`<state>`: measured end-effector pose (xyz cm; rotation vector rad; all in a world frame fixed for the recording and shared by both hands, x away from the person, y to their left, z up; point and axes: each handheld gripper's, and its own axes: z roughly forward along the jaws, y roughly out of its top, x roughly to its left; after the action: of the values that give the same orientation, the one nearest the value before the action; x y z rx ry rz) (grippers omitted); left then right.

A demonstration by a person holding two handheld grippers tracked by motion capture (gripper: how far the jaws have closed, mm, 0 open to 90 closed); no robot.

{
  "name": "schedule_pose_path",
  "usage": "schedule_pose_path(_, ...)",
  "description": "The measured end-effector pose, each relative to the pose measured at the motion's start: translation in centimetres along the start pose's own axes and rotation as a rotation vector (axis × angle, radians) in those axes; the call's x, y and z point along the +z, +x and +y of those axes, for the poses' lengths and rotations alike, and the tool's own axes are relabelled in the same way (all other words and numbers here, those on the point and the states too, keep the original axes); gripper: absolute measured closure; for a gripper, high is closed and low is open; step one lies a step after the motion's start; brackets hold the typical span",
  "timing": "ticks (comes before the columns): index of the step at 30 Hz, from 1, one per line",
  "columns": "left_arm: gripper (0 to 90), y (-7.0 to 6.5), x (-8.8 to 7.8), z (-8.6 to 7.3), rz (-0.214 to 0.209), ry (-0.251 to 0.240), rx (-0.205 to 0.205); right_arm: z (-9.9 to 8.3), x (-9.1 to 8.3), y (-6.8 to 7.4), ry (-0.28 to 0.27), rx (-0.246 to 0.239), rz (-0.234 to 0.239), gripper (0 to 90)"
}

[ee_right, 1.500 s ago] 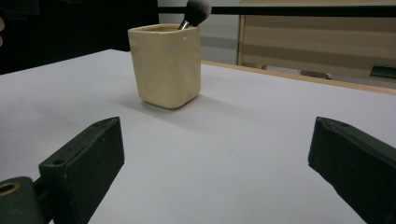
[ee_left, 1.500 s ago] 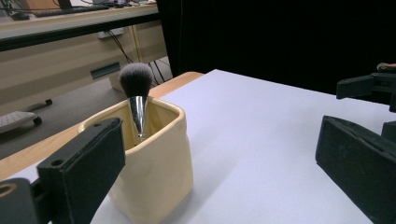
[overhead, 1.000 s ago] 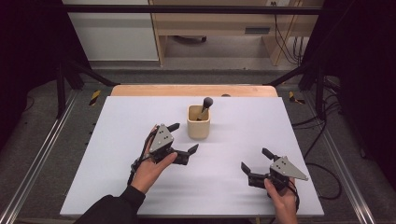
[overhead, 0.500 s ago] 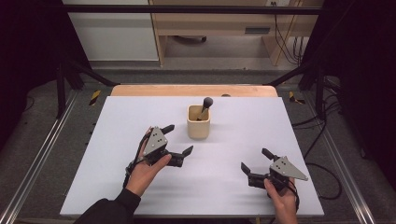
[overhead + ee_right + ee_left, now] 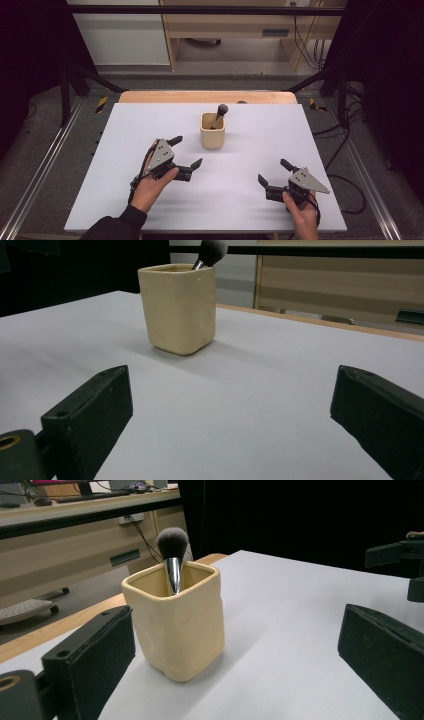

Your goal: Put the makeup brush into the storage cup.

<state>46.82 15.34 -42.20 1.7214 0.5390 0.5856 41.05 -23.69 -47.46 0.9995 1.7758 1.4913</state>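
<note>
Overhead, both grippers gaping empty, left gripper view reveals brush bristles above cup

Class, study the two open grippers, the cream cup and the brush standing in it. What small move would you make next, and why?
Probably ease the left gripper forward toward the cream cup. It is the nearer of the two, its jaws stand open and point at the cup, and nothing lies between. The makeup brush leans inside, bristles up. The right gripper, also open, sits farther off.

Cup mid-table, brush standing in it; left tongs near-left of cup, right tongs near-right.
</note>
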Motion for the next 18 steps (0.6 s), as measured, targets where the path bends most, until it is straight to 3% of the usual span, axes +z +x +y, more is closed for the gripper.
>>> schedule_pose_path(18,1.5,0.5,-1.3,-0.8,0.012,-0.013,-0.019,0.0,0.0,0.1,0.005,-0.003,-0.002,3.6)
